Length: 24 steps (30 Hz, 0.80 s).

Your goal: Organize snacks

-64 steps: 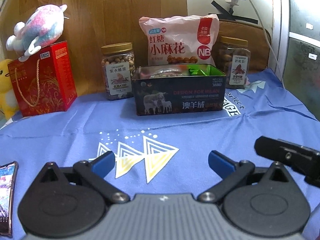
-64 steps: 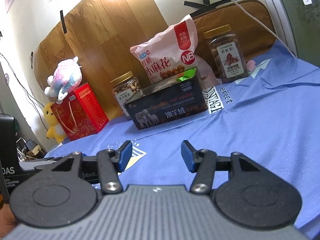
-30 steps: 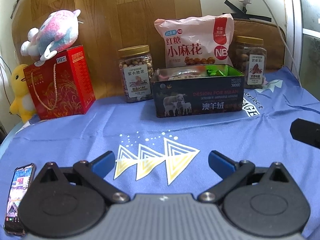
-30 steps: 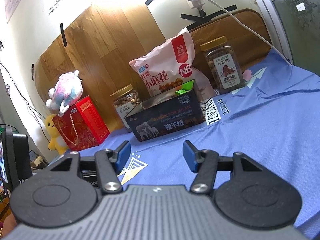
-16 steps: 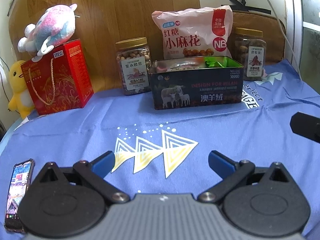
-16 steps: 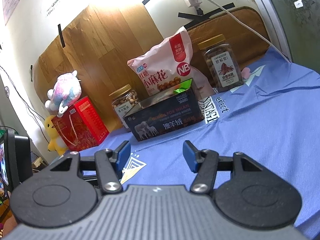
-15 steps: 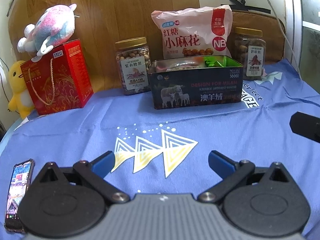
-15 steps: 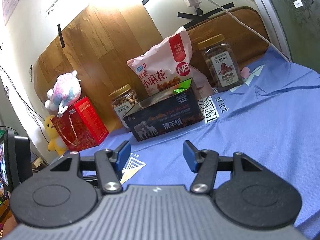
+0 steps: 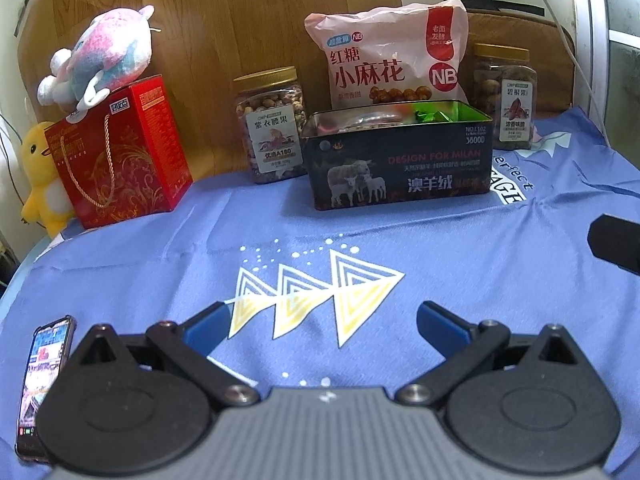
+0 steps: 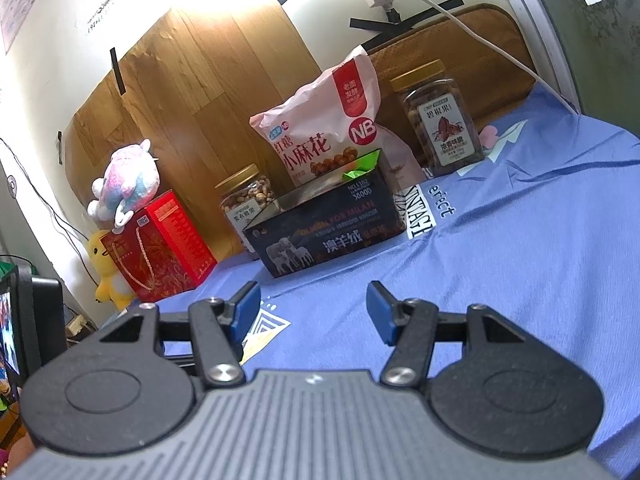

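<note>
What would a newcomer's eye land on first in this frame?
Probably the big pink snack bag standing against the wooden panel, right behind the open dark tin with sheep printed on its front. Next, the red gift box at the far left with a pink plush toy on top. A nut jar stands left of the tin, another jar to its right.

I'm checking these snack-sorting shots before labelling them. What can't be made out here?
- Contents of the dark tin: in both views its front wall hides all but some green wrapper.
- Pink snack bag: the tin covers its bottom in both views.
- Phone: left view, partly behind the left tongs; screen too blurred to read.
- Fine print on the jar: too small.
</note>
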{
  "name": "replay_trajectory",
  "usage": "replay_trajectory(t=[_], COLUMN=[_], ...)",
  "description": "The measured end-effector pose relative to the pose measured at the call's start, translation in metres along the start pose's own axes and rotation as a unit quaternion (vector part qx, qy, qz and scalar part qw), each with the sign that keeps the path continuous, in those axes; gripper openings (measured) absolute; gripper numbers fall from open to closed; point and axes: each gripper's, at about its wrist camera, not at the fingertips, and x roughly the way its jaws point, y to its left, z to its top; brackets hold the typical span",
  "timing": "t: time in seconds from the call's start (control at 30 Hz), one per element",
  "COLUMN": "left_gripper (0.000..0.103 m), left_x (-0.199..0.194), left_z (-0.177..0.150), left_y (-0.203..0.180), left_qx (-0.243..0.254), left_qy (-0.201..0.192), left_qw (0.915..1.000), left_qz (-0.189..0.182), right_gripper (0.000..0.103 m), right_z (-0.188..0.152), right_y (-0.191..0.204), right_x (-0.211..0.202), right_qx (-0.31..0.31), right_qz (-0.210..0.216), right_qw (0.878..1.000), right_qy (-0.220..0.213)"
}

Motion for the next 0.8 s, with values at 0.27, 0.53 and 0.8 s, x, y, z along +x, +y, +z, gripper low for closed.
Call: replay_trajectory(t=[0.27,0.53,0.8], left_gripper=[0.103,0.103,0.103], left_x=[0.0003,-0.0020,-0.0030], left_z=[-0.0007,-0.0009,-0.0009], left_y=[-0.0005,-0.0006,-0.0009], left_qx=[0.005,0.006,0.007], left_qy=[-0.001,-0.010,-0.016], left_qw=[1.0000,0.9999,0.9997], left_qz=[0.004,0.003,0.017], right_gripper=[0.062,0.062,0.064], right_z=[-0.0018,-0.0018,-0.0029], right_y=[-0.0011,-0.0017,-0.0024], right_x=[0.0003,0.0000,0.0004], right_qx=[0.002,0.004,0.005], right_qz=[0.001,0.000,0.000], right_qw=[1.000,1.000,1.000], right_qy=[0.002,0.003,0.003])
